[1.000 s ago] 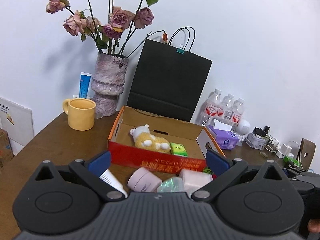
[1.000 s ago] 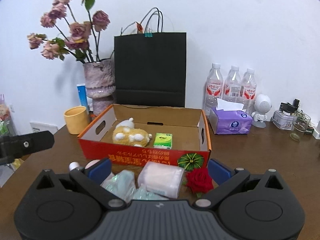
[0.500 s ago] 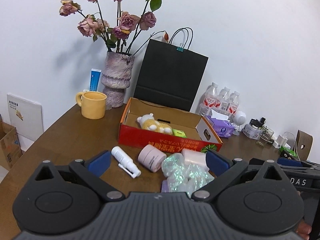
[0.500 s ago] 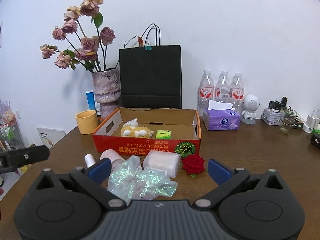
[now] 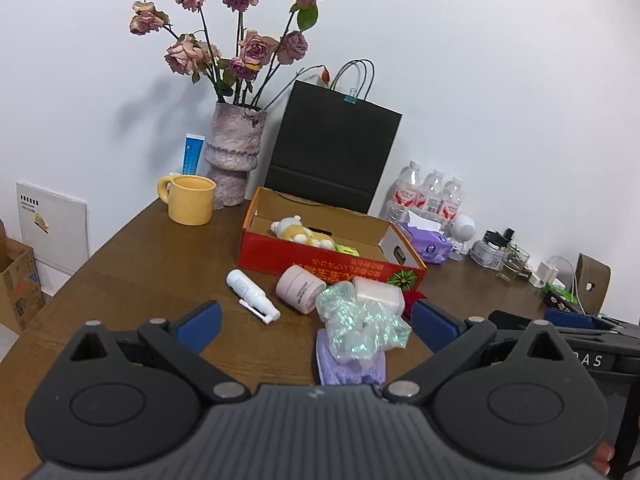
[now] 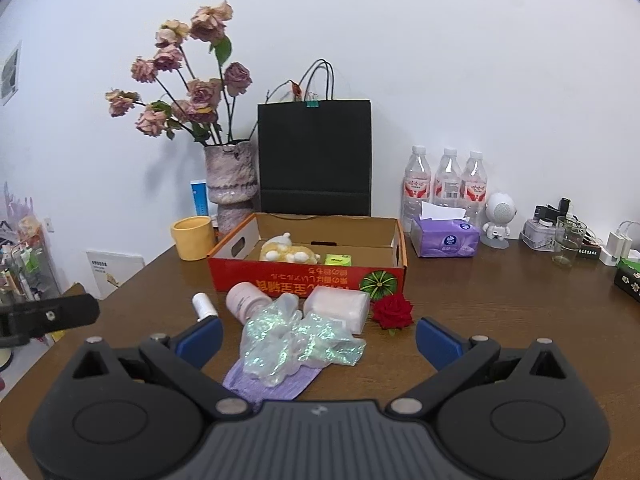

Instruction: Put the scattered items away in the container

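Lying loose: white spray bottle [image 5: 253, 296], pink jar [image 5: 300, 289], pale wrapped block [image 6: 337, 309], shiny crinkled bag [image 6: 298, 340], purple cloth [image 6: 270, 382], red rose [image 6: 392, 311], all on the brown table [image 6: 500, 312] just in front of the red cardboard box [image 6: 308, 278].
Box contents: yellow plush toy [image 6: 286, 253], green packet [image 6: 338, 259].
Bottle axis: flat, nozzle toward the left gripper [image 5: 316, 326].
Jar: tipped on its side, touching the box front.
Left gripper: spread wide, empty, above the heap.
Right gripper [image 6: 318, 338]: spread wide, empty, bag and cloth between its fingers.
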The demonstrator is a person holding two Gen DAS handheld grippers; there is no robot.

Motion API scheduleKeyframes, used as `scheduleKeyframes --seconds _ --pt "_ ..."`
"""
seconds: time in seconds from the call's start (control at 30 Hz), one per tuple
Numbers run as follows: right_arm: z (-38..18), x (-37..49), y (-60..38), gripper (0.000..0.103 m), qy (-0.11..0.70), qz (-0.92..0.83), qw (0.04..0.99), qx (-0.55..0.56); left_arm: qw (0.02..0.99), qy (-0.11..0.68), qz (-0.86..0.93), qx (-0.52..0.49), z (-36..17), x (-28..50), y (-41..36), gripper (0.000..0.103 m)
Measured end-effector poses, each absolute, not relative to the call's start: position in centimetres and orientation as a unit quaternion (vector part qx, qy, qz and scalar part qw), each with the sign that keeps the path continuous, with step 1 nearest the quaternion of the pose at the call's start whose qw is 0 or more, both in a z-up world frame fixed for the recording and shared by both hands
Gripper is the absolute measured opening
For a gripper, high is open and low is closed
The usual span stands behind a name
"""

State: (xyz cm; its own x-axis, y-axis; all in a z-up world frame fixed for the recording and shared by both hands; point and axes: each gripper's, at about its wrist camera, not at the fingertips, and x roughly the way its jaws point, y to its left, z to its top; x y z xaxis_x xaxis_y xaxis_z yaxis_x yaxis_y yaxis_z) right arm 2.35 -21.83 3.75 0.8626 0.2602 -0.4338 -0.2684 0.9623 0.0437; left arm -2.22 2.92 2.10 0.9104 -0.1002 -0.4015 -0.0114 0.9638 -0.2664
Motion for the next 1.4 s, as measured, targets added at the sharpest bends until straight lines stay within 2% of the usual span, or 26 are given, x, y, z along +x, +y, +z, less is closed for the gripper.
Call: scheduleKeyframes --seconds 0.67,1.4 --pt "3.2 -0.9 -20.7 0.103 0.222 0.137 0.965 -0.030 0.968 0.216 -0.026 -0.123 1.4 -4.8 3.0 0.103" --pt "1.5 -0.6 -20.8 0.103 0.242 0.140 0.960 -0.031 0.963 0.245 -0.031 -0.111 -0.2 -4.0 2.9 0.103"
